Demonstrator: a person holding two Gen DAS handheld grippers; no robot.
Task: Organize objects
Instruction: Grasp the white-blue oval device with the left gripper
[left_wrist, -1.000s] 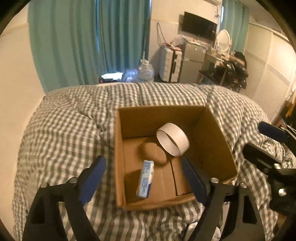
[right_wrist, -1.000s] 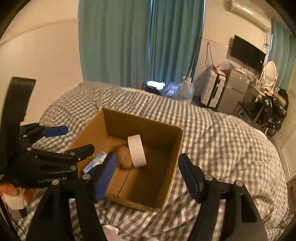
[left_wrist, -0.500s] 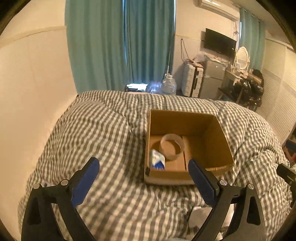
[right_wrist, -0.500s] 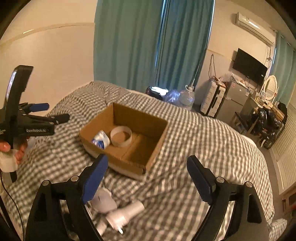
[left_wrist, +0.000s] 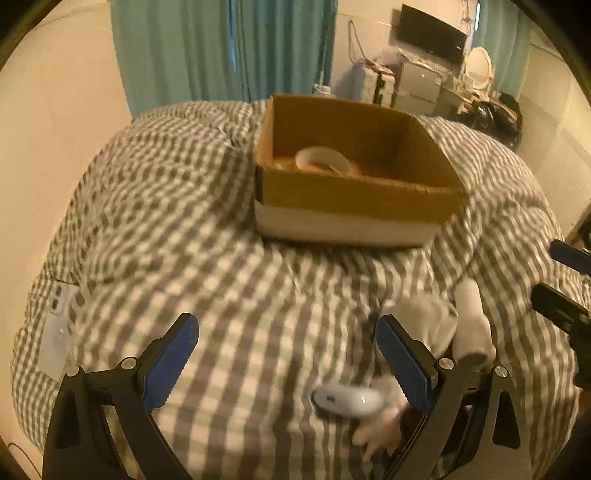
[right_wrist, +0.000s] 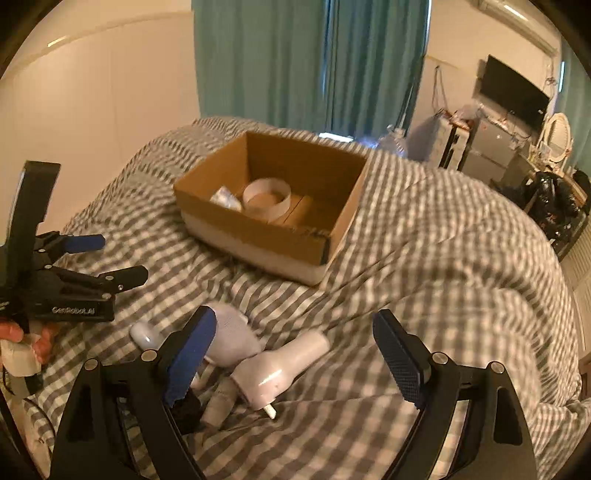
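Observation:
An open cardboard box (left_wrist: 354, 195) (right_wrist: 266, 243) sits on the checked bedspread. Inside it lie a white tape roll (left_wrist: 322, 158) (right_wrist: 266, 195) and a small blue-white packet (right_wrist: 224, 197). Near me on the bed lie a white earbud case (left_wrist: 347, 400) (right_wrist: 144, 334), a white rounded object (right_wrist: 232, 332) (left_wrist: 428, 321) and a white bottle-shaped device (right_wrist: 284, 365) (left_wrist: 471, 321). My left gripper (left_wrist: 286, 363) is open and empty, low over the bed above the earbud case. My right gripper (right_wrist: 295, 358) is open and empty over the bottle-shaped device. The left gripper also shows in the right wrist view (right_wrist: 107, 258).
A small dark object (right_wrist: 188, 406) lies by the white items. A phone-like flat item (left_wrist: 55, 332) lies at the bed's left edge. Teal curtains (right_wrist: 310, 62), a wall, a TV and cluttered furniture (right_wrist: 517, 147) stand behind the bed.
Both grippers have pulled back from the box and dropped low toward the near bed. The tape roll, upright a second ago, now lies flat in the box. The loose white items have come into view.

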